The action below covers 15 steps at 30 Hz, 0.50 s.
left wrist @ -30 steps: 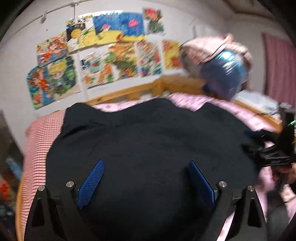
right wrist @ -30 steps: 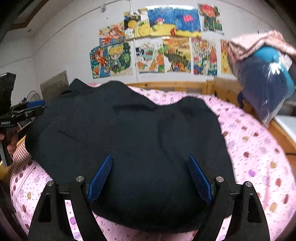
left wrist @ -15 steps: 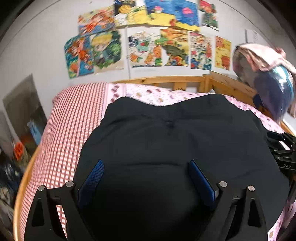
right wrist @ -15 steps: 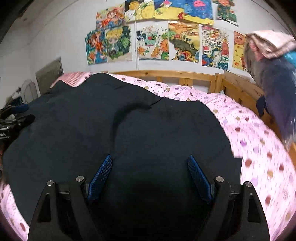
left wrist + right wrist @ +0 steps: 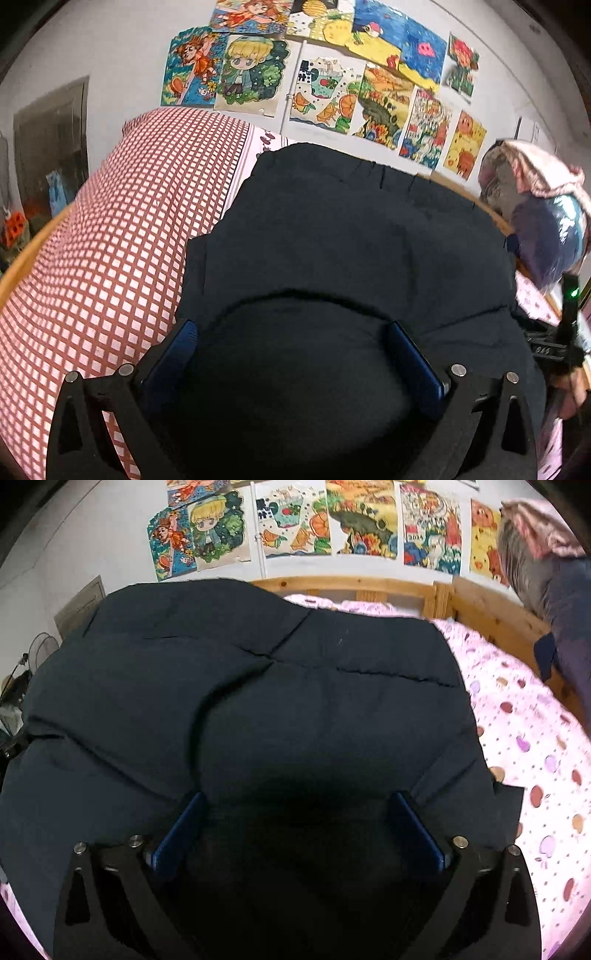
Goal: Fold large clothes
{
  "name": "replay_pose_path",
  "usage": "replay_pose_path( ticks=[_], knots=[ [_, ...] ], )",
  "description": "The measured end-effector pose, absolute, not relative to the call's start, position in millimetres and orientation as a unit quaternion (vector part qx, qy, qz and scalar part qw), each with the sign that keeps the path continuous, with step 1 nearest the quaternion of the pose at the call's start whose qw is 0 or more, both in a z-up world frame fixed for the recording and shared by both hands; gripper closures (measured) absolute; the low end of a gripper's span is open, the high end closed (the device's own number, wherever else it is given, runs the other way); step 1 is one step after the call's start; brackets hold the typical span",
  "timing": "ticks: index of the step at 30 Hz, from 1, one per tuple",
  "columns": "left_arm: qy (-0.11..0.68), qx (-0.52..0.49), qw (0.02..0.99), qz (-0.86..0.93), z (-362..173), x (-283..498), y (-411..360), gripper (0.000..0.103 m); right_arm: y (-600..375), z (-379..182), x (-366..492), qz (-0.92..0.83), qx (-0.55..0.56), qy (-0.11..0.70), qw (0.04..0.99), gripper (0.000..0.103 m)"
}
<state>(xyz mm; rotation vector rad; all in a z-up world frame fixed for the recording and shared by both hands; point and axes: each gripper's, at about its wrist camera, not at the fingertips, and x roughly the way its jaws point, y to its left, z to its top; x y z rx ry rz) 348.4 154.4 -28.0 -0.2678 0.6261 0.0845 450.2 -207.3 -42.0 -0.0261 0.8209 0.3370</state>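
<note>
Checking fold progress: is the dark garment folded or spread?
Partly folded: dark garment shows layered overlapping edges on the bed.

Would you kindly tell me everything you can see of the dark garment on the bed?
The garment is large, very dark navy or black, of plain matte cloth. It lies spread on the bed, over the pink spotted sheet and against the red checked bedding. It is not flat: seams, creases and an overlapping layer show, and a gathered edge lies toward the wall. Both grippers, left and right, hang above its near part, jaws wide, having just been opening; nothing looks pinched.
</note>
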Motion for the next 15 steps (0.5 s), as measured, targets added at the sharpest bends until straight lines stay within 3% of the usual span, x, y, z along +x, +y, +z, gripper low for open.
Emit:
replay_pose_path(
  ticks=[6,11,15],
  knots=[
    [0.220,-0.244,0.944,-0.026,-38.5,307.3,191.4,0.000,-208.0,-52.4,446.5,0.166,-0.002,0.391,0.905,0.001],
    [0.247,-0.335,0.909,-0.028,-61.7,306.3,224.1,0.000,-215.1,-59.8,439.3,0.165,0.006,0.382,0.909,0.001],
    [0.248,-0.328,0.911,-0.030,-65.0,306.8,221.6,0.000,-215.5,-60.1,436.8,0.158,0.007,0.376,0.913,0.002]
  ],
)
